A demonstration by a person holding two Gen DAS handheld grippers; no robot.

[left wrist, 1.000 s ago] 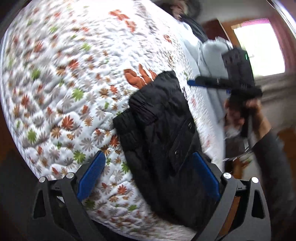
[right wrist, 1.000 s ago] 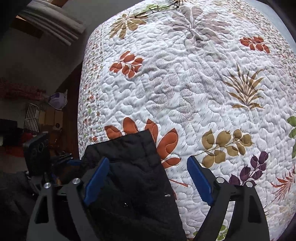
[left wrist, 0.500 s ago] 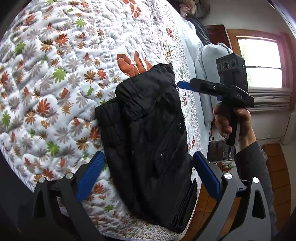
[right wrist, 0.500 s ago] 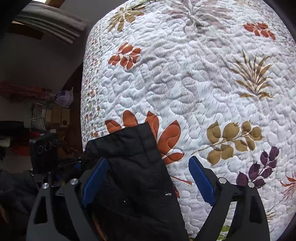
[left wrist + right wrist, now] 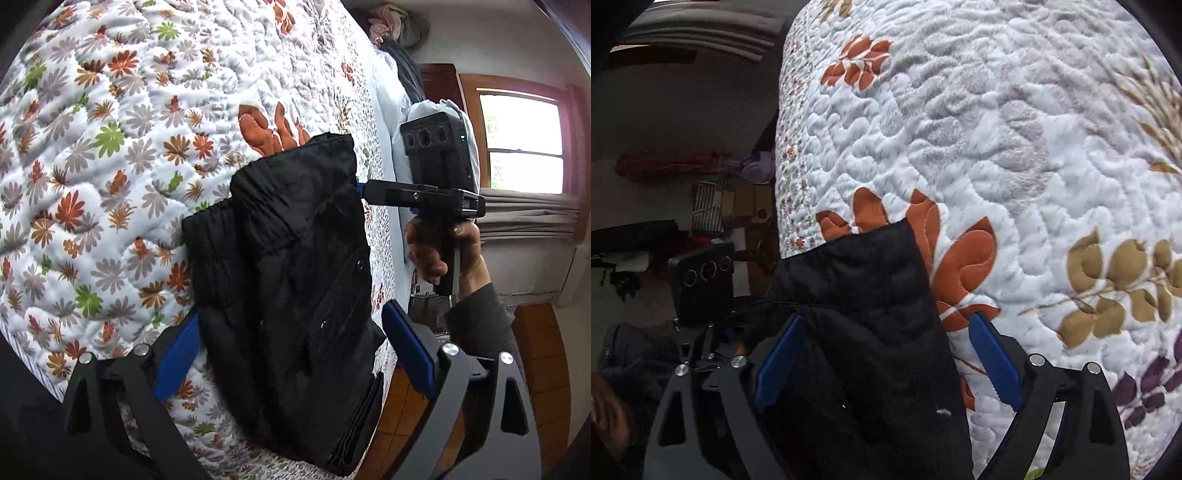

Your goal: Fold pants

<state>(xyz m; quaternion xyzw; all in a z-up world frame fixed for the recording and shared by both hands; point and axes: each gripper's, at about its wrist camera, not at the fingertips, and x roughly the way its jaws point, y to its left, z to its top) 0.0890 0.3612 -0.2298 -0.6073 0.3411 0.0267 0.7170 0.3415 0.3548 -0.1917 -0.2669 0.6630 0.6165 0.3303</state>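
Observation:
The black pants (image 5: 291, 266) lie folded into a compact stack on the floral quilt (image 5: 110, 129), at the bed's edge. My left gripper (image 5: 291, 354) is open, its blue pads on either side of the stack's near end, holding nothing. The right gripper shows in the left wrist view (image 5: 364, 189), held by a hand beside the far end of the stack. In the right wrist view the pants (image 5: 864, 332) lie between the open blue pads of my right gripper (image 5: 886, 360). The other gripper's camera block (image 5: 701, 280) shows at the left there.
The quilt (image 5: 997, 129) covers the whole bed. Pale pillows (image 5: 391, 122) and dark clothes lie at the bed's far side. A window (image 5: 524, 147) and curtain are behind. Wooden floor (image 5: 539, 354) lies beside the bed. Boxes and clutter (image 5: 720, 206) stand on the floor.
The left camera has drawn back and tilted, so the stack sits more centred between its pads. The right gripper has moved closer to the pants' end. Both stay open.

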